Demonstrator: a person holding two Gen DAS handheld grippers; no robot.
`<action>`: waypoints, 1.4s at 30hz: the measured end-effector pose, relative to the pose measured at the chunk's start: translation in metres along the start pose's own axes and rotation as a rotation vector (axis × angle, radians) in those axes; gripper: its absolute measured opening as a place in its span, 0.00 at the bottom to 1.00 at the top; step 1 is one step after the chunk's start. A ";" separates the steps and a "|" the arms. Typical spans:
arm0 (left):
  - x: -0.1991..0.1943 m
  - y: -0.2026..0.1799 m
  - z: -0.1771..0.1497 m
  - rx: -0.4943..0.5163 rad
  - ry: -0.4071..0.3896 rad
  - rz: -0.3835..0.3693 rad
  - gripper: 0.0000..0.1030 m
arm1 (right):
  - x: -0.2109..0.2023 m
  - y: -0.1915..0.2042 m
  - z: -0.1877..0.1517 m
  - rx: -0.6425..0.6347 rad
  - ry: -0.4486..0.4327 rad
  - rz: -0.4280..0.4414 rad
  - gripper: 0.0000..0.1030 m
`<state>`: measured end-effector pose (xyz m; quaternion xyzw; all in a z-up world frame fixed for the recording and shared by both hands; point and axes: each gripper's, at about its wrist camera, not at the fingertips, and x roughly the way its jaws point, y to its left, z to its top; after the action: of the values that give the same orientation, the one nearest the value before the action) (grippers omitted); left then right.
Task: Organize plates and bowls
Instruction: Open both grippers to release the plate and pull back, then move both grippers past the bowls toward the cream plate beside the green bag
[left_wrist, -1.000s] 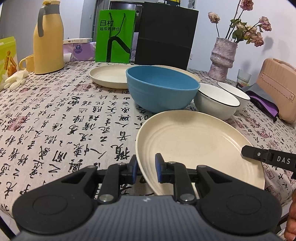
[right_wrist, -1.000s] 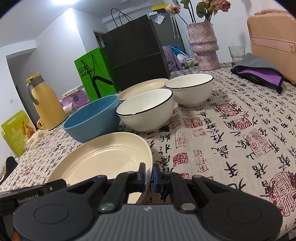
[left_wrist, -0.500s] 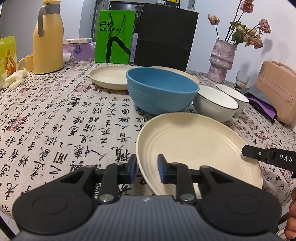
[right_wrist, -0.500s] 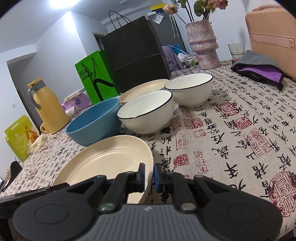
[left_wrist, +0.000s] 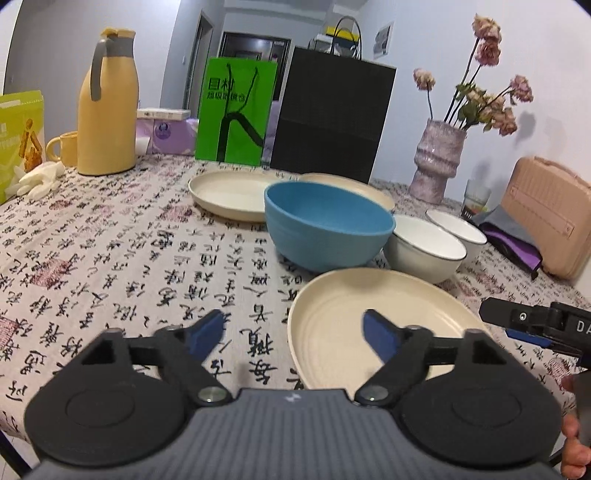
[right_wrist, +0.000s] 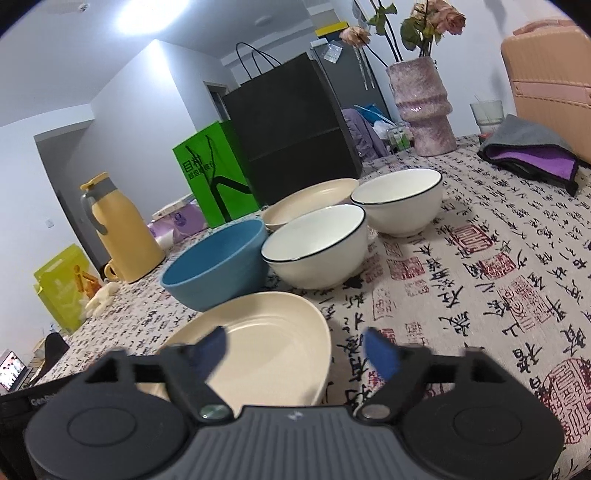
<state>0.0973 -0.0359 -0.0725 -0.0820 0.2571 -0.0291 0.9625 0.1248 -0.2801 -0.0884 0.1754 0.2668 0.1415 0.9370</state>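
Both claws have just sprung wide and let go of the near cream plate (left_wrist: 369, 314). The left gripper (left_wrist: 291, 332) straddles that plate's left rim without pressing it; the right gripper (right_wrist: 295, 347) does the same at its right rim. The plate lies flat on the tablecloth (left_wrist: 129, 258), just in front of the blue bowl (left_wrist: 328, 229). Set down, I'd say; two more cream plates (left_wrist: 229, 192) behind the blue bowl await stacking.
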 end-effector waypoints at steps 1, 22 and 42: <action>-0.002 0.001 0.001 -0.002 -0.012 -0.003 0.99 | -0.001 0.000 0.001 -0.001 -0.003 0.000 0.97; -0.033 0.012 0.014 -0.021 -0.114 0.008 1.00 | -0.016 0.003 0.015 0.001 -0.052 -0.018 1.00; -0.049 0.033 0.037 -0.035 -0.163 0.035 1.00 | -0.020 0.027 0.044 -0.064 -0.071 -0.010 1.00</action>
<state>0.0739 0.0063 -0.0231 -0.0963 0.1796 -0.0011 0.9790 0.1279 -0.2742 -0.0337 0.1491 0.2298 0.1387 0.9517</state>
